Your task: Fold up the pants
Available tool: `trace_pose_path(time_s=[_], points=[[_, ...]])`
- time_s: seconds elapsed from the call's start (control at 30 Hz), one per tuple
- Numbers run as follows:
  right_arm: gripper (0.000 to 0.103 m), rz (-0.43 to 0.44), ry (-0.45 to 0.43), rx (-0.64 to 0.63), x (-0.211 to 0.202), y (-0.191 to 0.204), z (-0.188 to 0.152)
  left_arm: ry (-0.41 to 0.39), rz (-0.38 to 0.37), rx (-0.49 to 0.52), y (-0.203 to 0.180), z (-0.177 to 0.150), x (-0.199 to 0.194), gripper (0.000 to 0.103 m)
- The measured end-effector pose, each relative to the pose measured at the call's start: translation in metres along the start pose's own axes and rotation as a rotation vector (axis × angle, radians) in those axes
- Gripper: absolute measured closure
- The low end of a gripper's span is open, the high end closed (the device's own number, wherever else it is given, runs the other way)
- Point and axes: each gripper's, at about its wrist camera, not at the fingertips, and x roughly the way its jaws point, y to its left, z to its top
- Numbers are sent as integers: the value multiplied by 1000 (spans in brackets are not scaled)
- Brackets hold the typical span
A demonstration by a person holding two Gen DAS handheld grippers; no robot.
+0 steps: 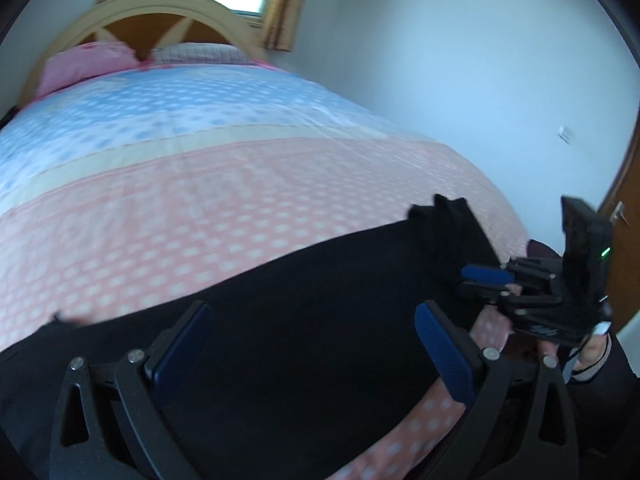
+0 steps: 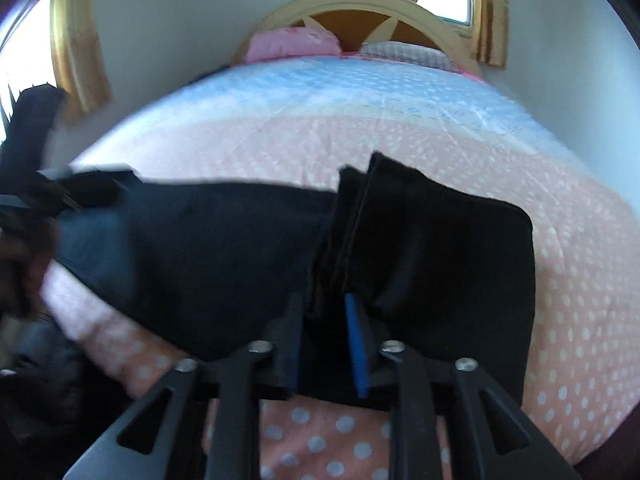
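Black pants [image 1: 304, 280] lie stretched across the near part of the bed. In the left wrist view my left gripper [image 1: 314, 312] hovers over them, its jaws wide apart with nothing clamped between the blue pads. My right gripper [image 2: 324, 300] is shut on a bunched fold of the pants [image 2: 440, 240], with cloth rising between its fingers. The right gripper [image 1: 466, 280] also shows at the right of the left wrist view, at the pants' right end, held by a hand [image 1: 592, 352]. At the far left of the right wrist view the left gripper [image 2: 60, 188] is a blur.
The bed cover [image 2: 400, 136] is pink with white dots, turning blue toward the headboard [image 2: 360, 8]. Two pillows [image 2: 292, 42] lie at the head. A white wall [image 1: 440, 80] and a wooden door [image 1: 624, 208] stand on the right, curtains [image 2: 76, 52] on the left.
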Motion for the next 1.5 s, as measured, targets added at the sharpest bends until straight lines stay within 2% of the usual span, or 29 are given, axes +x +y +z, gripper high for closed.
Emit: trace_pose_path(time_s=[0.07, 0.1, 0.2, 0.3, 0.37, 0.43, 0.53, 0.6, 0.67, 0.77, 0.93, 1.07, 1.27, 1.5], points=[[61, 43, -70, 57, -18, -15, 2, 18, -52, 14, -15, 10, 19, 5], [60, 42, -108, 93, -27, -27, 2, 28, -67, 20, -23, 12, 25, 6], [59, 7, -192, 206, -41, -54, 2, 58, -120, 35, -48, 19, 47, 12], [59, -39, -224, 319, -41, -77, -2, 97, -161, 28, -68, 25, 73, 18], [59, -58, -214, 334, -35, -79, -6, 118, -179, 26, -79, 28, 88, 21], [59, -79, -213, 316, -33, -74, -9, 135, -162, 35, -88, 29, 101, 21], [59, -65, -231, 288, -33, -69, -6, 122, -150, 50, -98, 32, 107, 22], [59, -73, -246, 272, -40, -71, -11, 115, -150, 51, -101, 34, 106, 35], [59, -81, -253, 269, -40, -74, -13, 119, -145, 63, -106, 33, 106, 66], [58, -100, -262, 309, -41, -82, -16, 121, -135, 74, -114, 31, 110, 86], [54, -122, -309, 387, -52, -96, -19, 93, -160, 25, -107, 38, 94, 90], [54, -127, -337, 413, -57, -101, -21, 50, -194, -24, -92, 47, 57, 91], [53, -127, -337, 380, -56, -91, -20, 30, -217, -146, -57, 42, 14, 91], [53, -101, -333, 301, -53, -70, -18, -1, -204, -274, -17, 30, -4, 91]])
